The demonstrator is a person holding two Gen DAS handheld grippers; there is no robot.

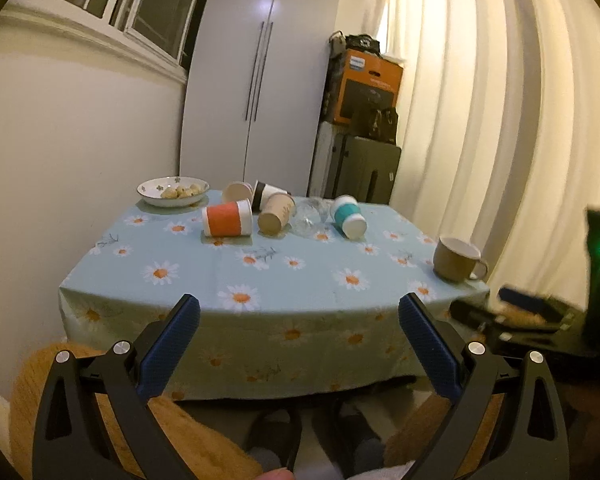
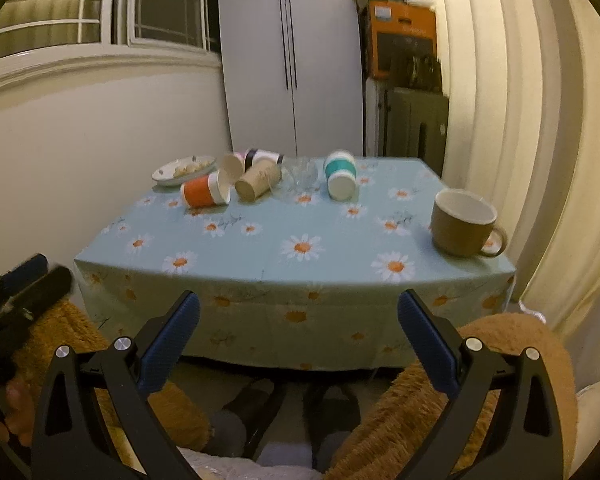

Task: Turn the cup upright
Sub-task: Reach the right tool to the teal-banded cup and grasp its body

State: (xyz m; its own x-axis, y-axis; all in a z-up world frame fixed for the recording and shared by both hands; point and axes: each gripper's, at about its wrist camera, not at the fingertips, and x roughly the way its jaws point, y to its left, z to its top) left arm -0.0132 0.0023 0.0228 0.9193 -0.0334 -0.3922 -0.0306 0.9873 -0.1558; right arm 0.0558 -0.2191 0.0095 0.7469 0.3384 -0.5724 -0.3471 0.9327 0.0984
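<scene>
Cups [image 1: 227, 219] lie tipped in a cluster just right of the bowl [image 1: 173, 191] at the table's [image 1: 260, 276] far end: five paper ones, sleeved orange, teal [image 1: 349, 216], kraft [image 1: 275, 212], black and cream, with clear glassware [image 1: 309, 216] on its side between the kraft and teal cups. One glazed brown mug [image 2: 462, 223] stands upright well right of the bowl, at the near corner. A glossy daisy-print blue cloth covers the table; white wardrobe [image 1: 256, 72], pleated curtains [image 1: 500, 112] and stacked boxes [image 1: 370, 88] stand behind. Left gripper [image 1: 299, 314] and right gripper [image 2: 299, 311] both gape wide, holding nothing, short of the table.
</scene>
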